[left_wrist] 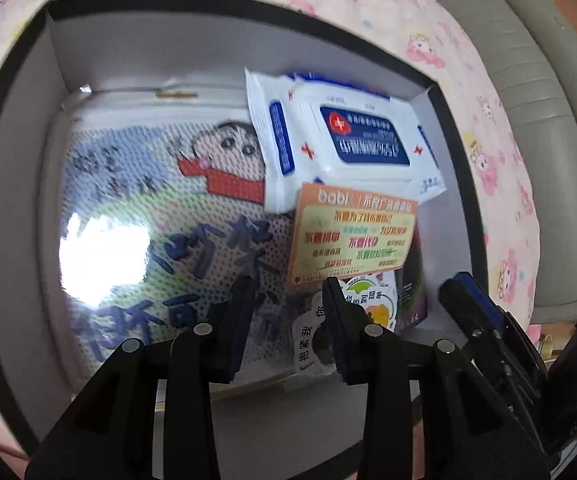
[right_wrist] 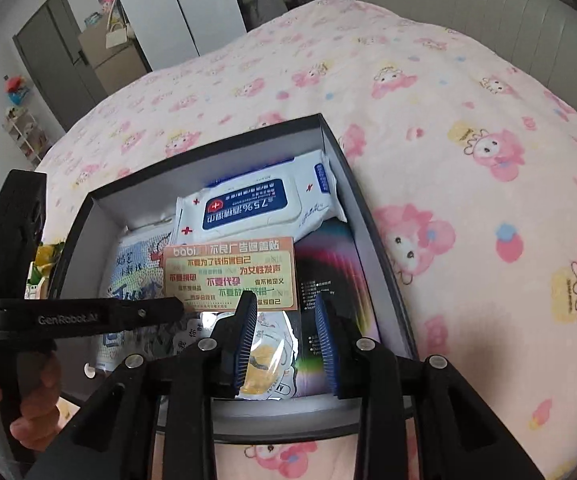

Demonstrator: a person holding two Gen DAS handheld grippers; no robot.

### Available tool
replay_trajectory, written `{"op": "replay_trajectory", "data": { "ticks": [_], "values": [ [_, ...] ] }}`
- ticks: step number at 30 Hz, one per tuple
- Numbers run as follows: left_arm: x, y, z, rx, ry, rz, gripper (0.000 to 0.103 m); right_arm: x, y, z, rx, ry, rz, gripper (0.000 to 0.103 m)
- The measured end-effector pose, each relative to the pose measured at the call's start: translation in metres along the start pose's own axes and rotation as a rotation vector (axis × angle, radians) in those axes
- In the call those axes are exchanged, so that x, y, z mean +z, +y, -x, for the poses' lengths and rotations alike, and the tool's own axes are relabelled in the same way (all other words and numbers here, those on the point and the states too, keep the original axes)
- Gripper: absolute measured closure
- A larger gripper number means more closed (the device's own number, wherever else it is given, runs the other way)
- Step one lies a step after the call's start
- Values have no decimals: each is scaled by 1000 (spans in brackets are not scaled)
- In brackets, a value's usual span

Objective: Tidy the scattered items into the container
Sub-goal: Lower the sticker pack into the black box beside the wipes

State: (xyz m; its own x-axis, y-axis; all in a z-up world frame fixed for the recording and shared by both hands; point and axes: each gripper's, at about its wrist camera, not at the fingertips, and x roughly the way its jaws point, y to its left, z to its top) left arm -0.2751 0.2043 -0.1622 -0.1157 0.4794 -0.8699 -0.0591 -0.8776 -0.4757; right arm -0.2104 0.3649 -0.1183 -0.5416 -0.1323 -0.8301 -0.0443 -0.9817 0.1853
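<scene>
A black-rimmed box [left_wrist: 28,128] [right_wrist: 352,184] with grey inner walls lies on the bed. Inside are a cartoon-print pouch [left_wrist: 160,208] [right_wrist: 136,276], a white and blue wipes pack [left_wrist: 344,140] [right_wrist: 256,208], an orange sticker card [left_wrist: 352,236] [right_wrist: 232,276], a clear sticker packet [left_wrist: 364,300] [right_wrist: 264,360] and a dark rainbow-print box [right_wrist: 336,264]. My left gripper [left_wrist: 290,300] [right_wrist: 178,304] hangs open over the pouch, its tip at the card's lower edge. My right gripper [right_wrist: 284,320] [left_wrist: 472,304] stands open above the sticker packet, nothing pressed between its pads.
The bed wears a pink cartoon-print cover [right_wrist: 468,160] around the box. A grey padded headboard [left_wrist: 536,100] [right_wrist: 468,4] rises behind. A person's hand [right_wrist: 28,392] holds the left gripper's handle. A door and shelves [right_wrist: 20,128] stand at the far left.
</scene>
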Motion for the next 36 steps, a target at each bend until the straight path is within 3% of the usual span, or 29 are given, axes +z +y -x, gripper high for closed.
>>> {"op": "replay_trajectory", "data": {
  "ticks": [8, 14, 18, 22, 26, 29, 32, 36],
  "values": [
    [-5, -24, -9, -57, 68, -76, 69, -1, 1, -6, 1, 30, 7, 77],
    [-2, 1, 12, -5, -10, 8, 69, -2, 3, -11, 36, 59, 16, 77],
    [9, 6, 13, -13, -35, 33, 69, -4, 9, -17, 71, 92, 26, 77],
    [22, 4, 5, 18, -45, 27, 69, -4, 11, -23, 51, 111, 43, 77],
    [38, 0, 1, 3, -56, 32, 69, -4, 12, -29, 38, 124, 52, 77],
    [31, -5, -4, -16, -34, 28, 69, -3, 12, -34, 39, 137, 40, 77],
    [20, -2, -12, -54, 37, 26, 69, -3, 12, -29, 43, 122, 37, 77],
    [11, -8, -16, -87, 55, 32, 69, -6, 9, -22, 25, 110, 40, 76]
  ]
}}
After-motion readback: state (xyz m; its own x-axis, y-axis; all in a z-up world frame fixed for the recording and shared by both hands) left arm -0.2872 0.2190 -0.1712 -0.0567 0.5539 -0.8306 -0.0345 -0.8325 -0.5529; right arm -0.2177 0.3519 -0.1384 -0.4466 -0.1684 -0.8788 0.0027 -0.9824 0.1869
